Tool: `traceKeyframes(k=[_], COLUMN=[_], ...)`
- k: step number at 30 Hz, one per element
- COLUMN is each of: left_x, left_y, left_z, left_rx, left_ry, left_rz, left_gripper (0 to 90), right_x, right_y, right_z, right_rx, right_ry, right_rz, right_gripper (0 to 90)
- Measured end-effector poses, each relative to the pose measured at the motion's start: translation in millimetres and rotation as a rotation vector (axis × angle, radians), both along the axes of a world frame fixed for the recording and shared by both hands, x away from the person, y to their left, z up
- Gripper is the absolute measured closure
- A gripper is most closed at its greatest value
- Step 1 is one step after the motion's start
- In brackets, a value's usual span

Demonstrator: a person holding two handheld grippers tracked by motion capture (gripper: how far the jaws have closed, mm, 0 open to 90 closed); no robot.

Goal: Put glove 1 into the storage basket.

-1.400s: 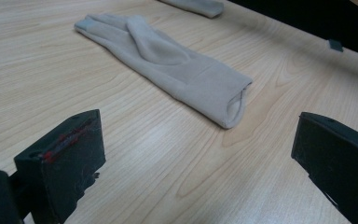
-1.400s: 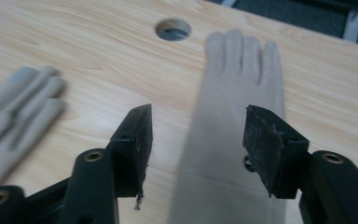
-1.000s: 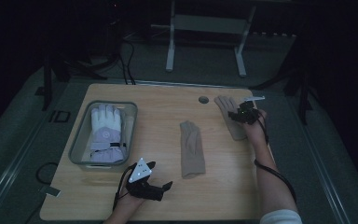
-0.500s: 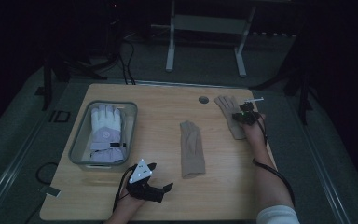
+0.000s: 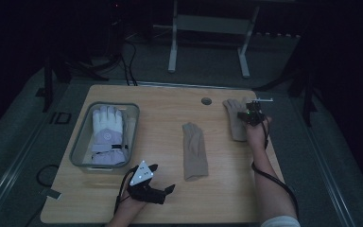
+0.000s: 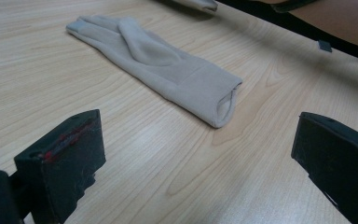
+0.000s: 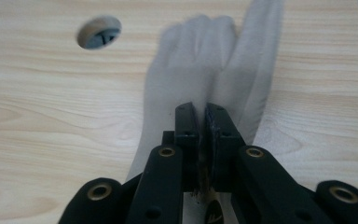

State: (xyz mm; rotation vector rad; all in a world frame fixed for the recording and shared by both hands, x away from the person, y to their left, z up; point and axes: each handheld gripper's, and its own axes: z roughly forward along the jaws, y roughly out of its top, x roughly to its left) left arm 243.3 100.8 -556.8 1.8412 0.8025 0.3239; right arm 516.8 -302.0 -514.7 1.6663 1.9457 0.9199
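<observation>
- High view: the right gripper (image 5: 250, 115) sits in the upper right of the frame, over the wrist end of a beige glove (image 5: 235, 119) that lies near the table's (image 5: 170, 99) far right corner.
- A second beige glove (image 5: 194, 150) lies flat at the middle of the frame, fingers pointing away from the person, well apart from the first.
- The left gripper (image 5: 152, 189) hovers at the lower middle-left, near the table's front edge, with a grey three-cornered plate on top.
- A clear bin (image 5: 81, 142) at the left of the frame holds a thick white glove (image 5: 108, 135).
- A round hole (image 5: 206, 101) shows in the tabletop, upper centre.
- Left gripper view: the jaws stand wide apart at the bottom corners with nothing between them; the middle glove (image 6: 163, 65) lies ahead in the upper centre, its open cuff nearest the jaws.
- Right gripper view: the jaws at the lower centre are pinched close together on the fabric of the far glove (image 7: 205, 84), which is blurred; its fingers reach to the top of the frame, and the hole (image 7: 99, 31) is at the upper left.
</observation>
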Motion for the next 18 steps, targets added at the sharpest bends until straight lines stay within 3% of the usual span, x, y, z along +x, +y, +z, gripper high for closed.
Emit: traceKeyframes(k=[4, 5, 7, 9, 13, 15, 18], left_x=[0.4, 0.5, 0.6, 0.2, -0.4, -0.3, 0.7], left_y=[0.6, 0.9, 0.8, -0.3, -0.9, -1.0, -1.1], left_z=[0.6, 1.0, 1.5, 2.4, 3.9, 4.4, 5.0], left_rx=[-0.009, -0.008, -0.009, -0.010, -0.014, -0.012, -0.015], left_ry=[0.004, 0.003, 0.004, -0.003, -0.013, -0.018, -0.021], left_rz=[0.005, 0.007, 0.005, 0.004, 0.001, 0.000, 0.001], left_gripper=[2.9, 2.9, 2.9, 2.9, 2.9, 2.9, 2.9], right_x=[-10.3, -20.4, -23.8, -42.2, -71.1, -76.4, -102.0], right_y=[0.9, 1.4, 1.0, 0.9, 0.9, 0.9, 0.6], right_z=[13.0, 23.9, 27.0, 36.7, 37.9, 36.9, 29.9], right_rx=[-0.003, 0.002, 0.009, 0.006, 0.008, 0.007, 0.025], right_ry=[-0.023, -0.045, -0.045, -0.068, -0.071, -0.068, -0.059], right_rz=[-0.010, -0.014, -0.015, -0.033, -0.037, -0.033, -0.047], right_gripper=[84.6, 84.6, 84.6, 84.5, 84.5, 84.4, 84.3])
